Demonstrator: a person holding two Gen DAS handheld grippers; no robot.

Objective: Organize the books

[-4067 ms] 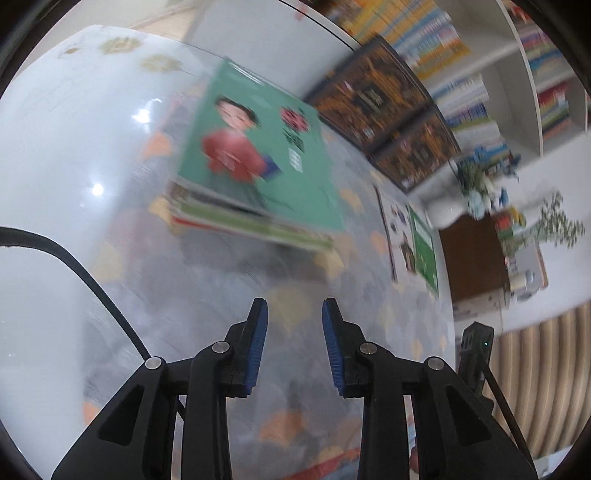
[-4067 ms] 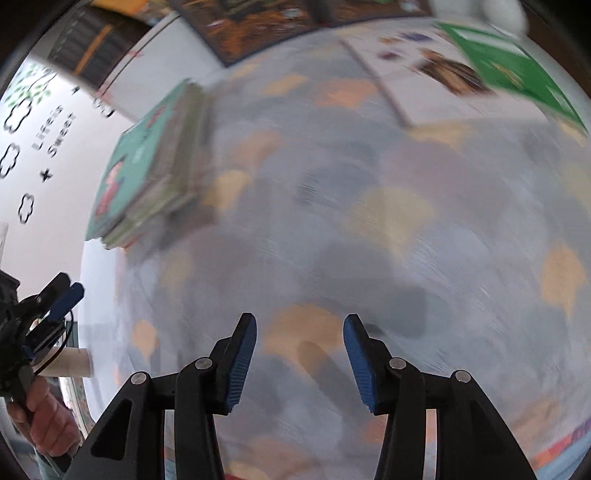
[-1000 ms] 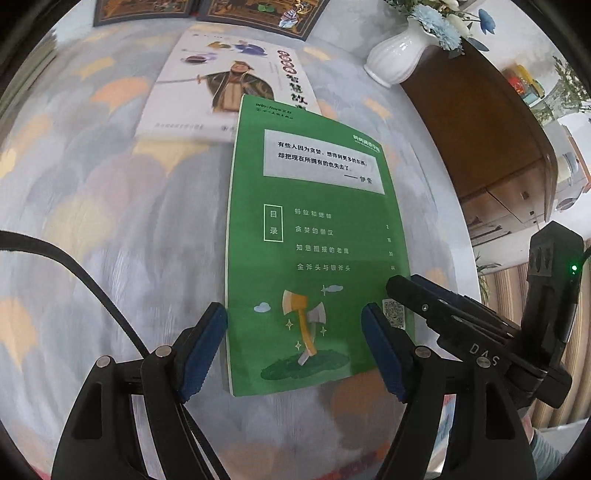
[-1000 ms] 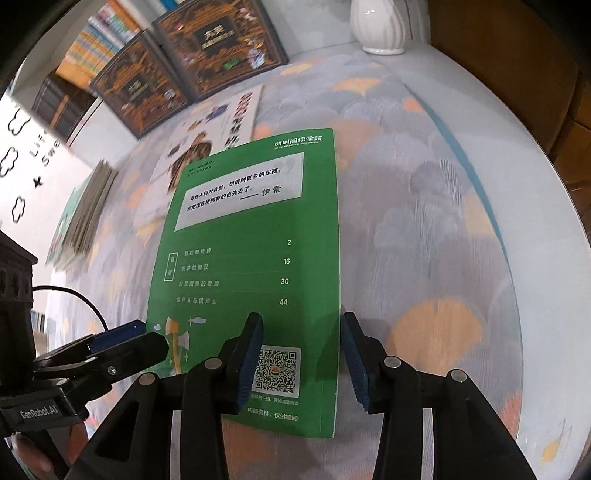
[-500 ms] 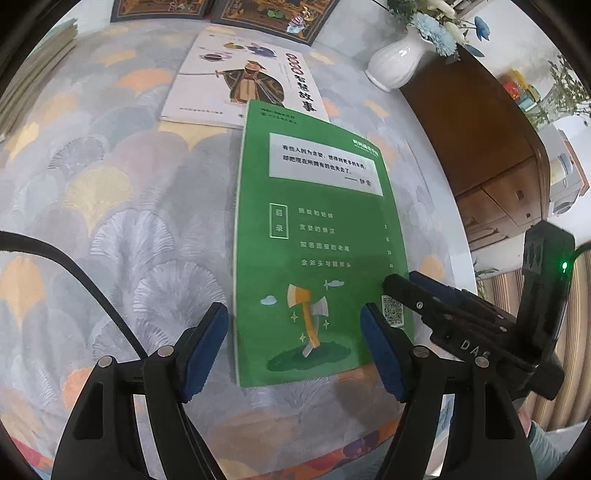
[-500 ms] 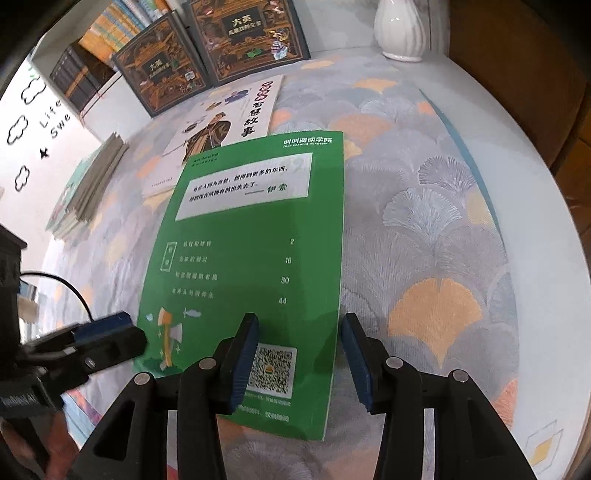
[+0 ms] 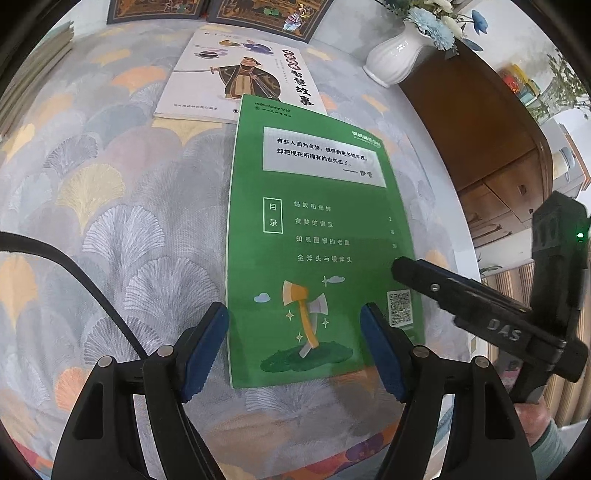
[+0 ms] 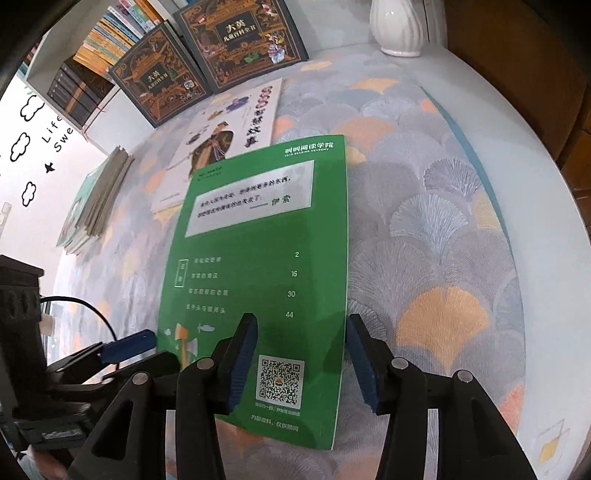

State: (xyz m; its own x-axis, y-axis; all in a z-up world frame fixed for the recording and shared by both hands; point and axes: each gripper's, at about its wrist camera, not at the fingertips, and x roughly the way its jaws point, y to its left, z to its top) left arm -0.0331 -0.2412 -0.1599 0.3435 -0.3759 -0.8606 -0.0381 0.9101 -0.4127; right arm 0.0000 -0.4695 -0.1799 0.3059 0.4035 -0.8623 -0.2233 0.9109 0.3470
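Observation:
A thin green book (image 7: pixel 314 240) lies flat on the patterned tablecloth, its far end overlapping a white picture book (image 7: pixel 240 74). My left gripper (image 7: pixel 293 349) stands open over the book's near end, with its left pad at the book's left edge. My right gripper (image 8: pixel 301 363) hovers over the green book (image 8: pixel 266 277) near the QR code. Its jaws are opening, the right pad sits just outside the book's right edge, and neither pad presses on the book. Each gripper shows in the other's view: the right gripper (image 7: pixel 461 299) and the left gripper (image 8: pixel 125 347).
A stack of books (image 8: pixel 96 199) lies at the table's far left. Two dark books (image 8: pixel 240 37) lean against the wall behind, beside a white vase (image 7: pixel 395 62). A wooden cabinet (image 7: pixel 480 129) stands past the table's right edge. A bookshelf (image 8: pixel 110 33) is at the back.
Four seconds ago both grippers faced the stack; now both are over the green book. In the last second the right jaws have widened; the left gripper has hardly moved.

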